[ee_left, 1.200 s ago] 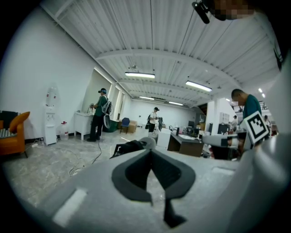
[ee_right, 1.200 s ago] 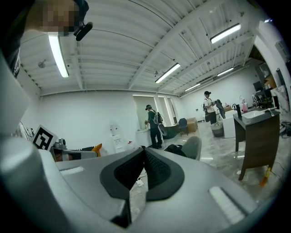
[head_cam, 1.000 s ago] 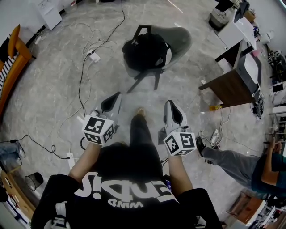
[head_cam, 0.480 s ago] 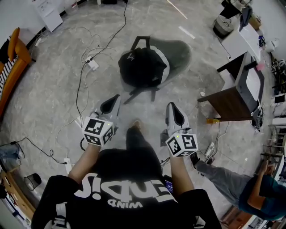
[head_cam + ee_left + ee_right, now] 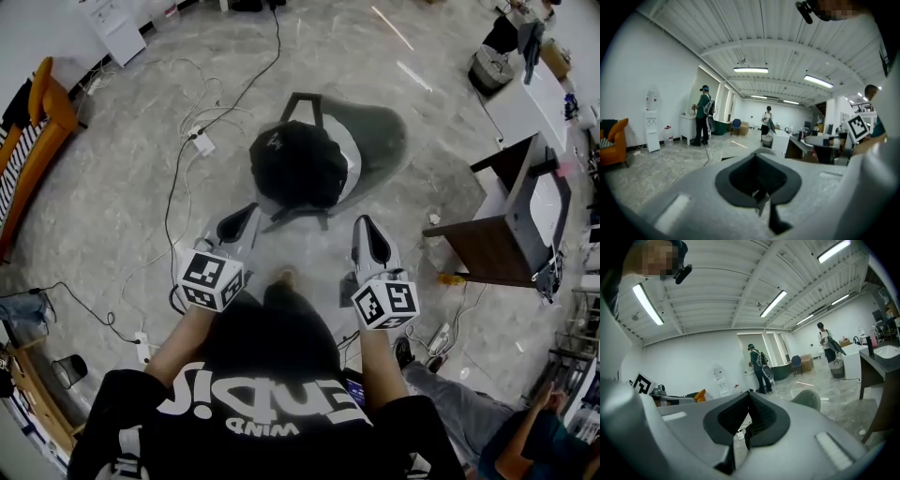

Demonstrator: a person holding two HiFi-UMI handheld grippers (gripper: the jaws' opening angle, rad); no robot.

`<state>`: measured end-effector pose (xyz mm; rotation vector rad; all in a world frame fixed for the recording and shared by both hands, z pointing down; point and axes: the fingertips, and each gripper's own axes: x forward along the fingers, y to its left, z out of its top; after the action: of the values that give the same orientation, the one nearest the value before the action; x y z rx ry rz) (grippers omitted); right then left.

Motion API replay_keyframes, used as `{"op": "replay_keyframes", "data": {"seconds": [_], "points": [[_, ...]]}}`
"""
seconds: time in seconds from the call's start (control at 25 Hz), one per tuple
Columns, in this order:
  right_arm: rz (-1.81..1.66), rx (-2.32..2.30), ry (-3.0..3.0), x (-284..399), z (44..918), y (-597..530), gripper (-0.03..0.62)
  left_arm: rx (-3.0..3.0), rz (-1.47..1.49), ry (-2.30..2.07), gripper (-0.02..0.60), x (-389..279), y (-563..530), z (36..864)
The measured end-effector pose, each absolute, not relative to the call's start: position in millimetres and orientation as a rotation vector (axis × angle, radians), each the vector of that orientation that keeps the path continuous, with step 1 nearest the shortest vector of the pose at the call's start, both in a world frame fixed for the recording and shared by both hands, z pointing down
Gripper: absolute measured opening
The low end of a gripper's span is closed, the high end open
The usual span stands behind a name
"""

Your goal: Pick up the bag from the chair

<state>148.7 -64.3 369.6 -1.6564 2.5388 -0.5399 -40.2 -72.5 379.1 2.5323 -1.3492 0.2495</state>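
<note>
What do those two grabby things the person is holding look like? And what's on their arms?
The left tongs and right tongs are smooth grey shells, each with a dark hollow on top. Behind each sits a white cube printed with black square markers. The person wears a black T-shirt with white lettering and short sleeves.

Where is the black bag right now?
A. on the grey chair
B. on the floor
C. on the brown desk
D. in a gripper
A: in the head view the black bag rests on the seat of the grey chair.
</note>
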Motion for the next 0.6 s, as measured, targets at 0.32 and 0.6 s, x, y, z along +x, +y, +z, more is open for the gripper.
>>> {"op": "replay_keyframes", "data": {"seconds": [0.32, 0.6], "points": [[-0.558, -1.538, 2.732, 134, 365, -94, -0.005, 2.533, 0.269, -1.321, 0.0, -37, -109, 385], [-0.526, -1.657, 2.637, 120, 378, -122, -0.005, 2.562, 0.27, -1.218, 0.0, -35, -147, 397]]}}
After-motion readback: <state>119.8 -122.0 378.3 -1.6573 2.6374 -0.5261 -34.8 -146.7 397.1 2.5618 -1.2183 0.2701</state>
